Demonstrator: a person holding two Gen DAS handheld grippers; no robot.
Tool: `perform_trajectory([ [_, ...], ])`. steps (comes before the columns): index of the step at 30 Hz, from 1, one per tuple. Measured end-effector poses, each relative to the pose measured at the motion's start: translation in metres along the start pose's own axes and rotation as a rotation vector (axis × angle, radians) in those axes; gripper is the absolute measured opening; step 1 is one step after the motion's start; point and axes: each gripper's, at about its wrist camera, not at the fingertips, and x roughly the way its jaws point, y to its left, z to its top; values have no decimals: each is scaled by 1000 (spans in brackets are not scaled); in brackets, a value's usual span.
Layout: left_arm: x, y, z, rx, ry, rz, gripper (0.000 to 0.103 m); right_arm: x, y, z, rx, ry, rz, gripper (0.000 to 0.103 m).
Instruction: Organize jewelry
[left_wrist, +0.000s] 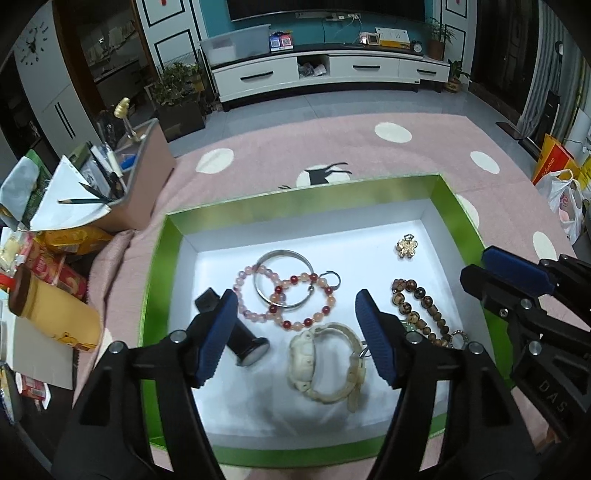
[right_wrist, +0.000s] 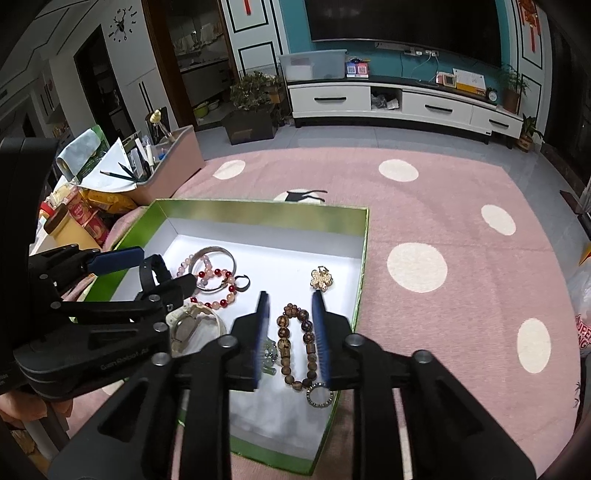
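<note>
A green box (left_wrist: 303, 199) with a white floor holds jewelry: a silver bangle (left_wrist: 283, 277), a pink bead bracelet (left_wrist: 255, 291), a red-and-peach bead bracelet (left_wrist: 306, 302), a cream watch (left_wrist: 325, 363), a black watch (left_wrist: 236, 334), a brown bead bracelet (left_wrist: 421, 312) and a gold flower clip (left_wrist: 406, 248). My left gripper (left_wrist: 295, 332) is open and empty above the cream watch. My right gripper (right_wrist: 291, 332) is open and empty, its fingers on either side of the brown bead bracelet (right_wrist: 295, 343). A small ring (right_wrist: 319, 395) lies at that bracelet's near end.
The box (right_wrist: 364, 258) sits on a pink cloth with white dots (right_wrist: 417, 266). A pink organizer with pencils and paper (left_wrist: 140, 173) stands at the far left, with snack packs and a yellow bottle (left_wrist: 55, 314) beside it.
</note>
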Motion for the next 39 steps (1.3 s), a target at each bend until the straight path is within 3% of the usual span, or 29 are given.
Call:
perform_trajectory([
  [1, -3, 1, 0, -4, -2, 7, 80, -3, 0, 1, 2, -1, -8, 39],
  [7, -30, 12, 2, -23, -24, 25, 92, -23, 1, 7, 23, -10, -57, 79],
  [12, -60, 18, 6, -31, -46, 42, 101, -47, 3, 20, 54, -8, -108, 100],
  [23, -119, 40, 25, -105, -61, 81, 101, -99, 16, 42, 25, -17, -164, 102],
  [39, -115, 41, 25, -109, -21, 97, 101, -90, 28, 46, 12, -1, -148, 102],
])
